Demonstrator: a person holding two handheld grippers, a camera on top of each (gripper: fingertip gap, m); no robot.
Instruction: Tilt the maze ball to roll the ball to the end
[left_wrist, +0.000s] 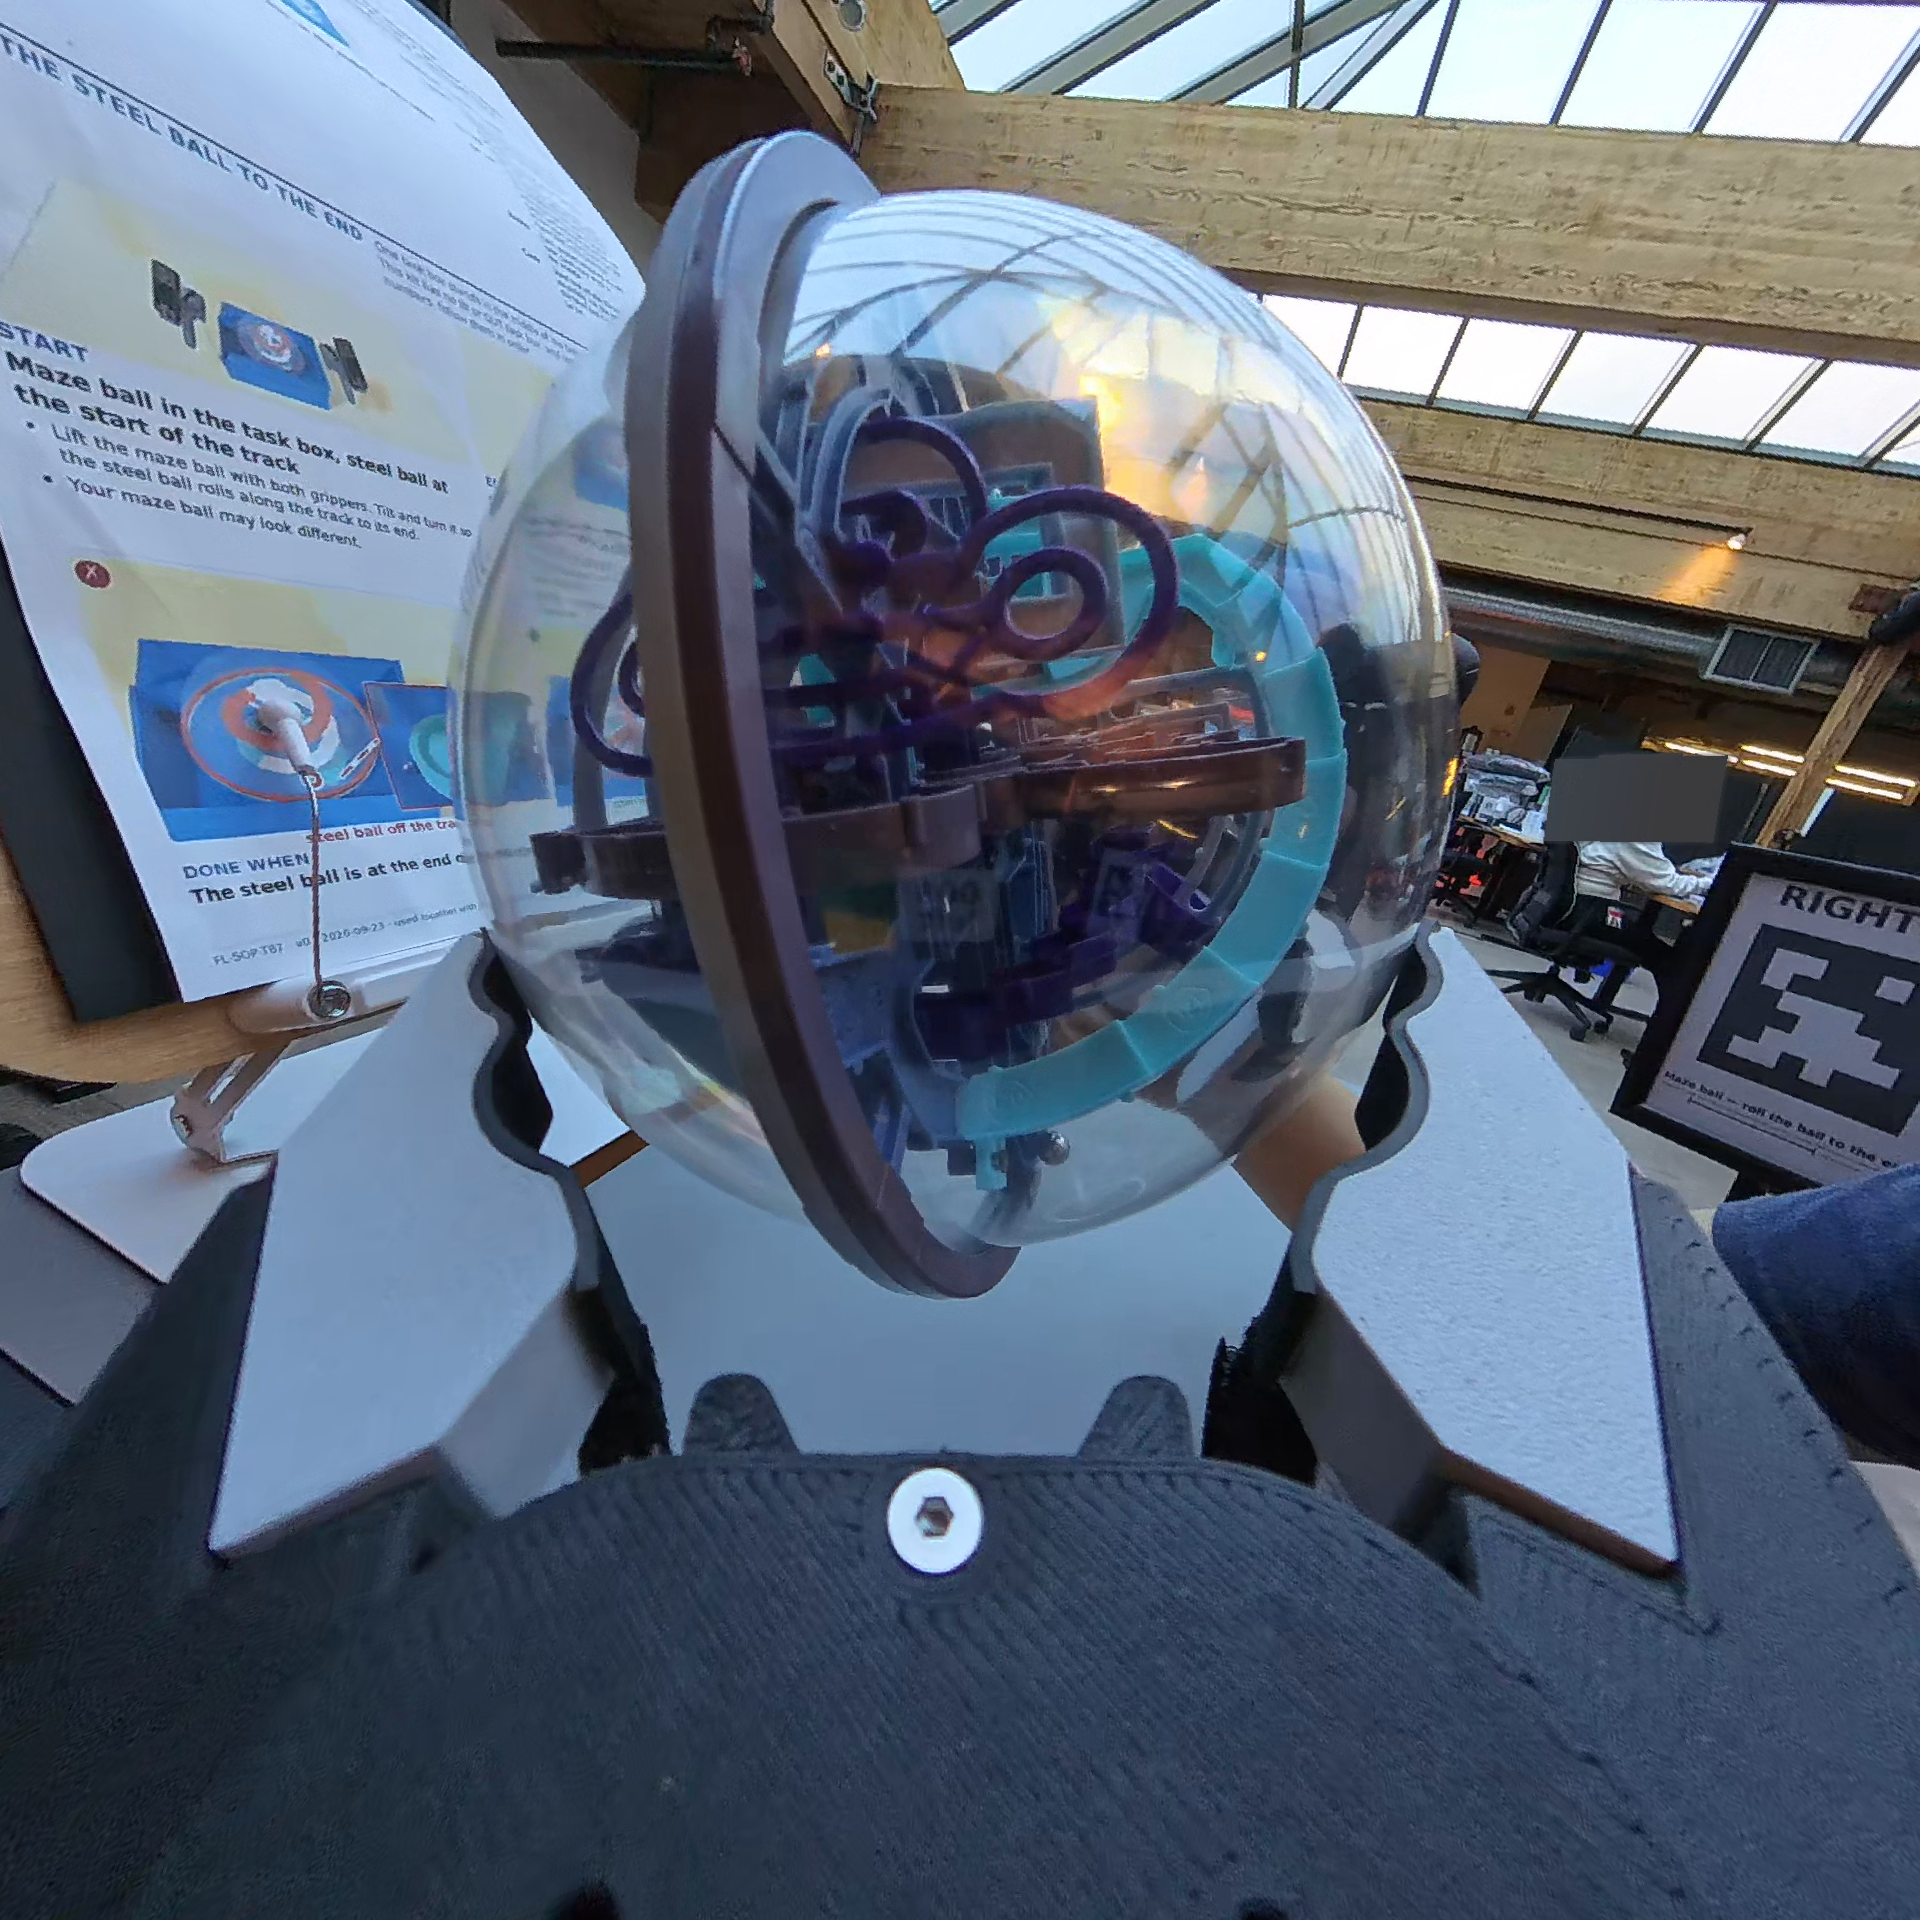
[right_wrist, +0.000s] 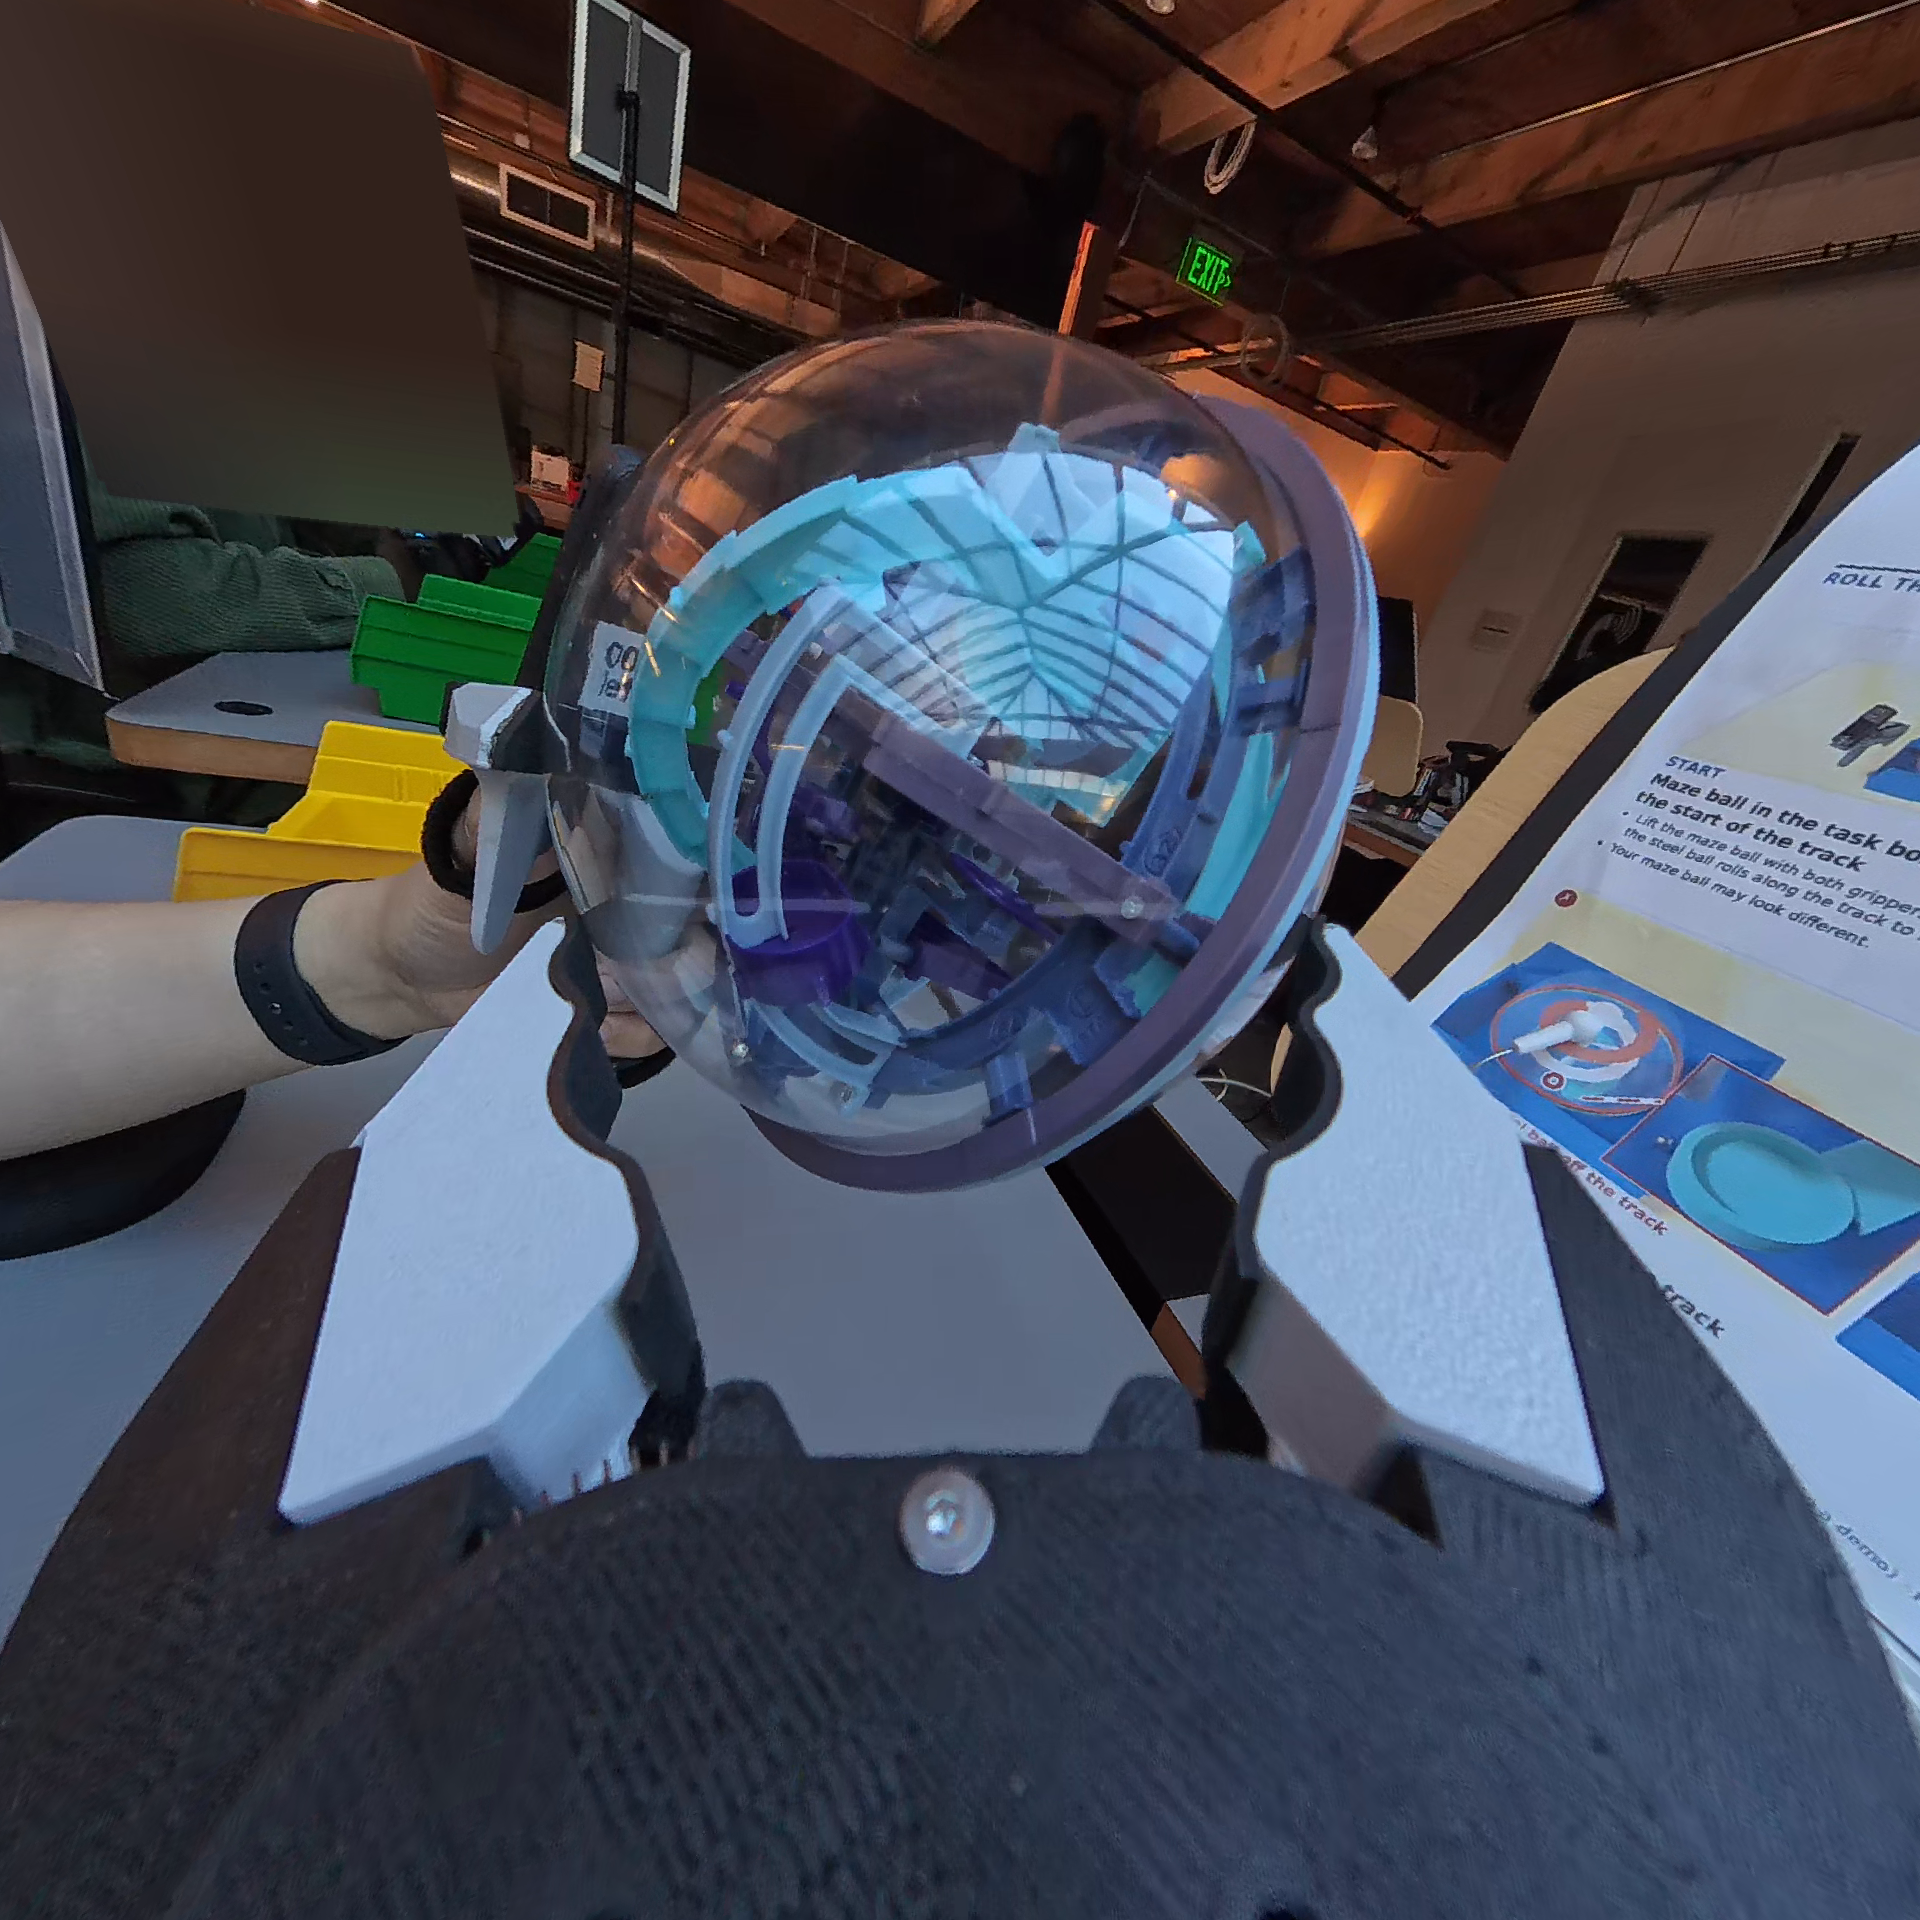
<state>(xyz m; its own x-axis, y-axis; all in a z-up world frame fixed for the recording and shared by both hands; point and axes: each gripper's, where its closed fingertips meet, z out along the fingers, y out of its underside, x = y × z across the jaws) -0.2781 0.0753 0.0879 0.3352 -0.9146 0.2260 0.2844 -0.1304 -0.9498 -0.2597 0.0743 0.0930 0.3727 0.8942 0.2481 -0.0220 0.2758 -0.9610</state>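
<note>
The maze ball (left_wrist: 1039, 436) is a clear sphere with a dark equator ring (left_wrist: 694, 665) and purple, blue and teal tracks inside. It is held up off the table, with its ring standing nearly upright. A small steel ball (left_wrist: 1055, 1146) sits low in the sphere beside the teal curved track (left_wrist: 1283, 852). My left gripper (left_wrist: 951, 987) clamps the sphere's lower sides between its white fingers (left_wrist: 416, 1195). My right gripper (right_wrist: 945, 966) clamps the maze ball (right_wrist: 935, 436) from the opposite side. The left gripper (right_wrist: 499, 821) shows behind it, held by a hand (right_wrist: 364, 966).
A printed instruction sheet (left_wrist: 260, 520) stands on a wooden stand to the left; it also shows in the right wrist view (right_wrist: 1714, 935). A framed marker board (left_wrist: 1808, 1008) stands at the right. Green (right_wrist: 436, 644) and yellow (right_wrist: 322, 810) bins sit beyond. Grey table (left_wrist: 935, 1340) lies below.
</note>
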